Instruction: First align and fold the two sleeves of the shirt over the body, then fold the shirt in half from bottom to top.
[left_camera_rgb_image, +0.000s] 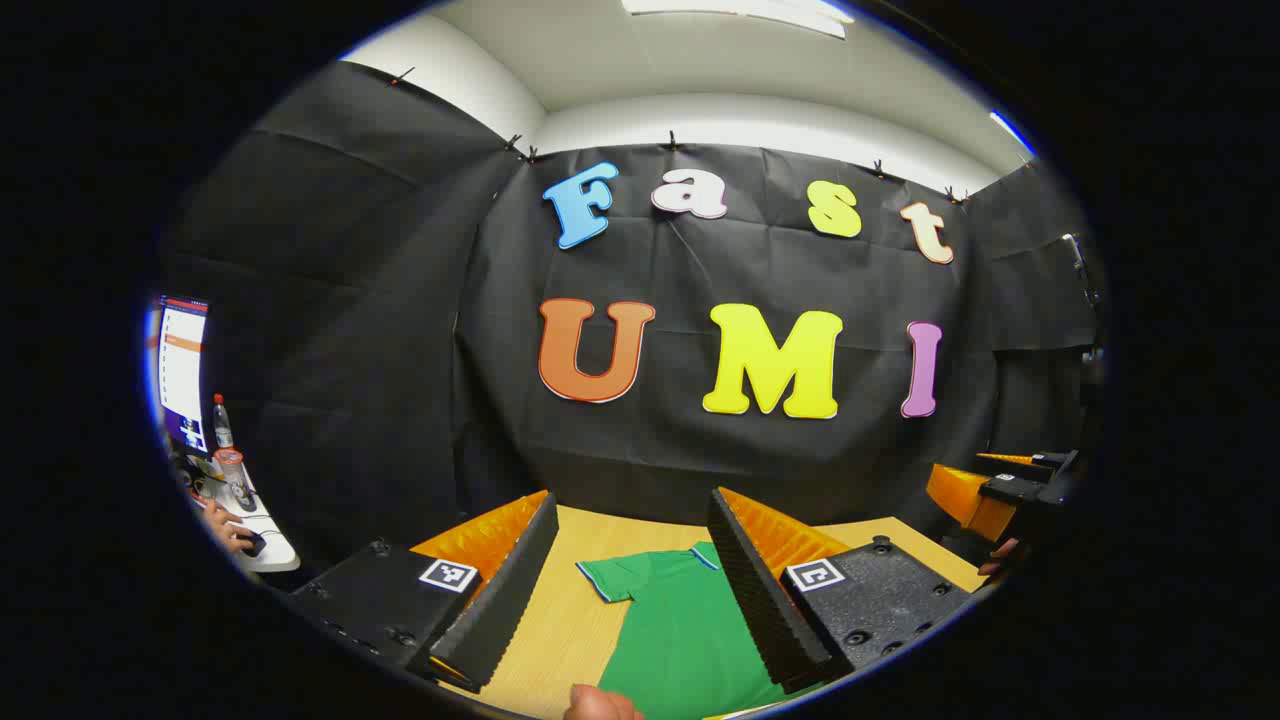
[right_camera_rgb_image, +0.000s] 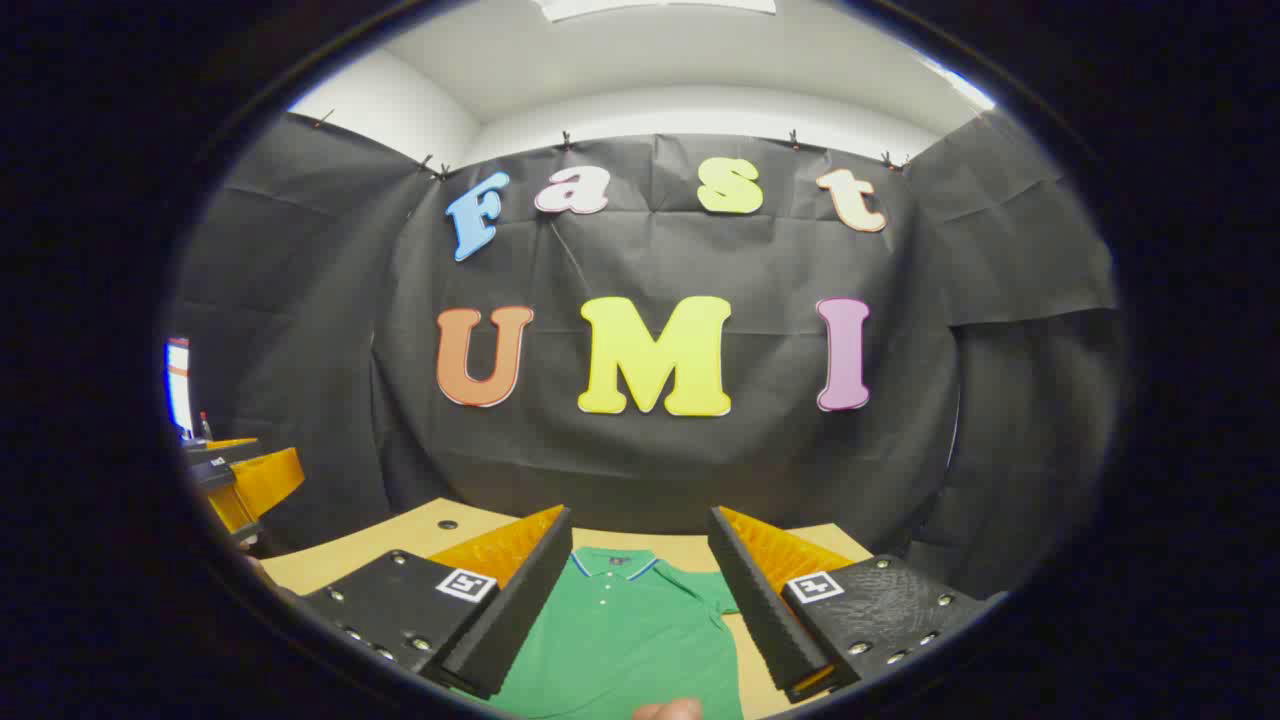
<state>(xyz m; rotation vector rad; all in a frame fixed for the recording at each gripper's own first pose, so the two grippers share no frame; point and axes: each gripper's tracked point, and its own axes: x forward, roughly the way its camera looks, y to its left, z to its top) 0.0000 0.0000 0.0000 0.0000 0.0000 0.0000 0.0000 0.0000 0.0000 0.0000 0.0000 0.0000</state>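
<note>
In the left gripper view, the left gripper (left_camera_rgb_image: 632, 590) hangs above the wooden table (left_camera_rgb_image: 560, 625) with its fingers spread wide and nothing between them. A green polo shirt (left_camera_rgb_image: 680, 630) lies flat on the table below, one short sleeve reaching left, collar at the far end. The right gripper (left_camera_rgb_image: 1010, 490) shows at the far right edge. A desk with a monitor (left_camera_rgb_image: 182, 370) and a bottle (left_camera_rgb_image: 221, 422) stands far left.

In the right gripper view, the right gripper (right_camera_rgb_image: 640, 590) is likewise wide apart and empty, above the shirt (right_camera_rgb_image: 625, 640), whose collar points to the far wall. The left gripper (right_camera_rgb_image: 235, 475) sits at the left edge; its jaws cannot be judged there.
</note>
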